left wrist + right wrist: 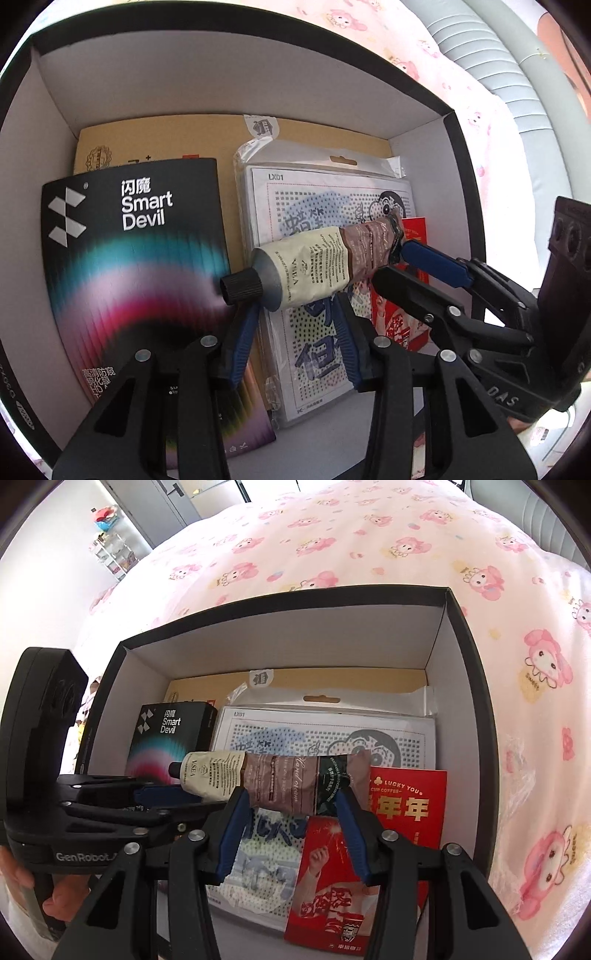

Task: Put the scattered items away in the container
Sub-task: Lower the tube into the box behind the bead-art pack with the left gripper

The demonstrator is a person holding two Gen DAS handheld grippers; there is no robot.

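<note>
The tube (273, 779) hangs over the box (476, 701), above the sheet pack (332, 731) that lies on the box floor, with the black pack (166, 734) to the left of the tube's cap and the red envelopes (406, 805) under and beside its crimped end. The box sits on the bed (369, 535).

The right hand-held gripper (291, 808) spans the tube's brown rear part with its 2 blue fingers (231, 834) wide; I cannot tell whether they press the tube or merely flank it. In the left wrist view the right gripper's upper blue finger seems to meet the crimped end, which suggests a light pinch at the tail rather than a firm clamp. The left hand-held gripper (295, 343) sits under the cap end, fingers spread wide, holding nothing; the tube's silver shoulder lies just above its left finger (243, 332).

Risks, as I judge them: a soft tube gripped at its tail can sag or swivel, so the cap end may swing down and strike the left finger or the black pack. If the hold is loose, the tube may drop early, though it would still land in the box. Squeezing harder could crease the tube. The 2 grippers are close together, so a careless pull-out could knock one against the other or nudge the box wall
</note>
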